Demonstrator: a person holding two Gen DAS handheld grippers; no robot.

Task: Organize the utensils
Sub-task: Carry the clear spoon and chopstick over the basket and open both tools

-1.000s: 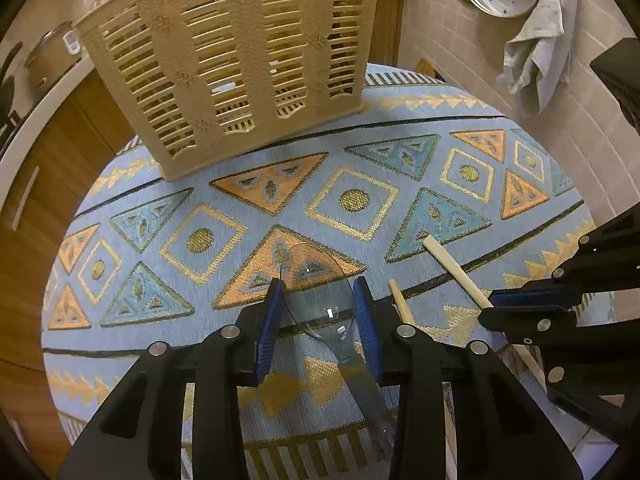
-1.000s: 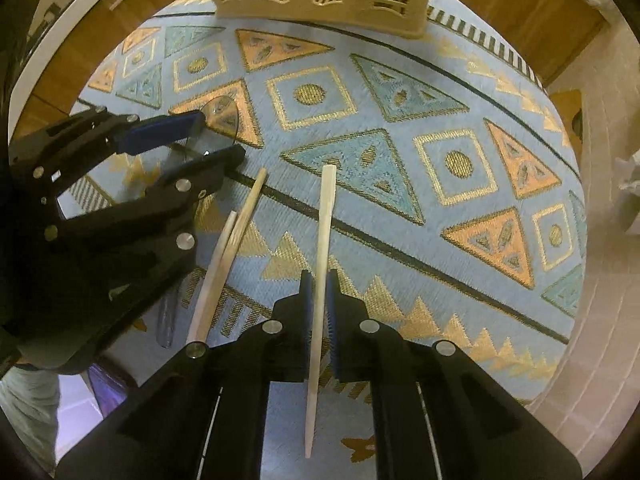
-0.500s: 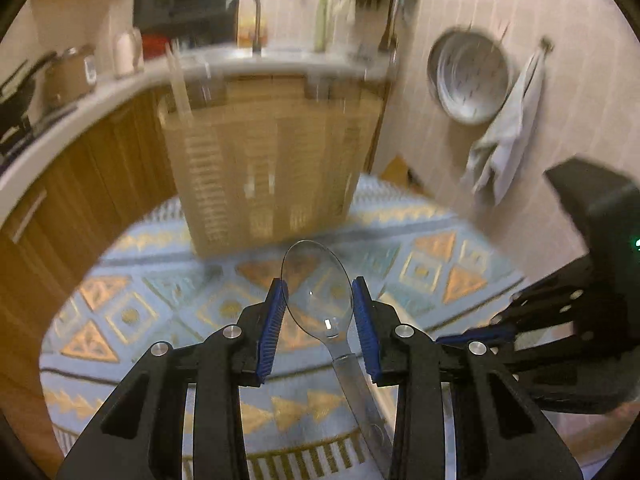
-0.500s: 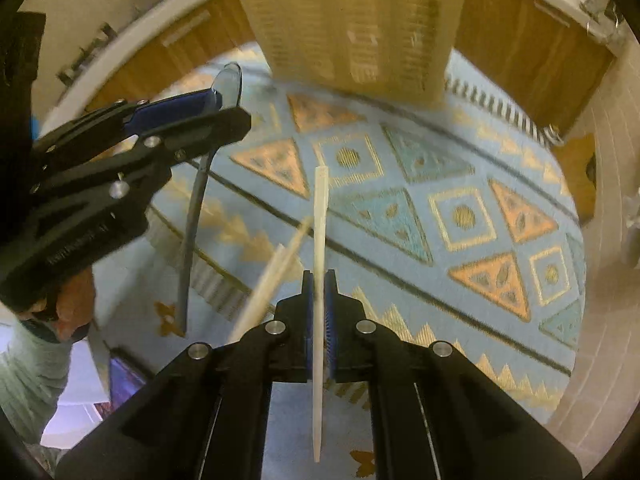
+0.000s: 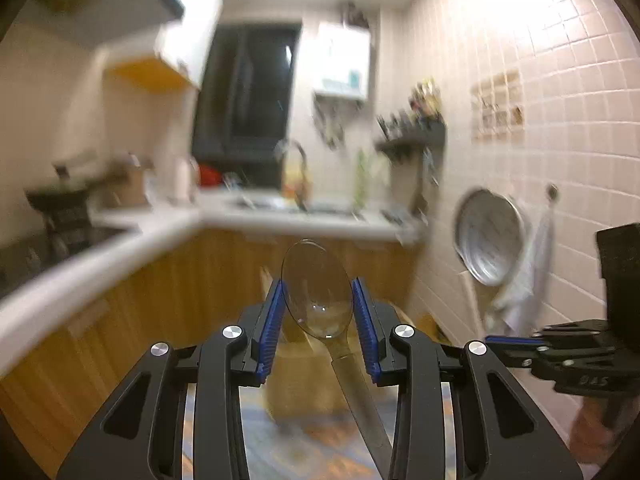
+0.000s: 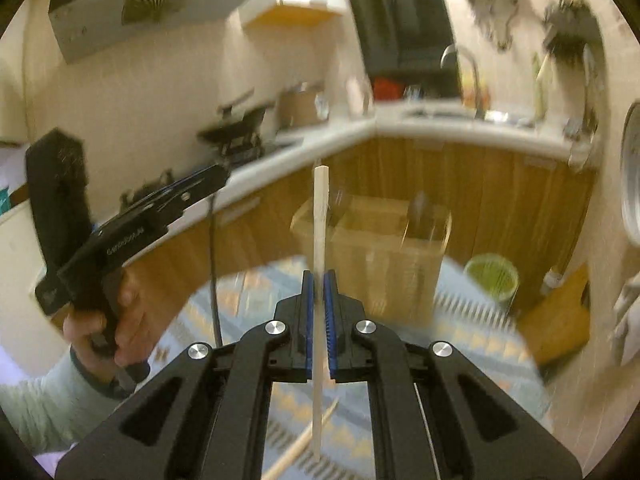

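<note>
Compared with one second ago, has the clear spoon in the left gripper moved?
Yes. The clear spoon, clamped in the left gripper, rose off the patterned rug; before, it lay on the rug, and now its bowl shows against the wooden cabinets.

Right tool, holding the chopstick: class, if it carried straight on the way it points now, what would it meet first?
Probably the beige slotted basket on the rug, which lies straight ahead of the right tool and its chopstick. Blur leaves depth uncertain; nothing nearer shows.
</note>
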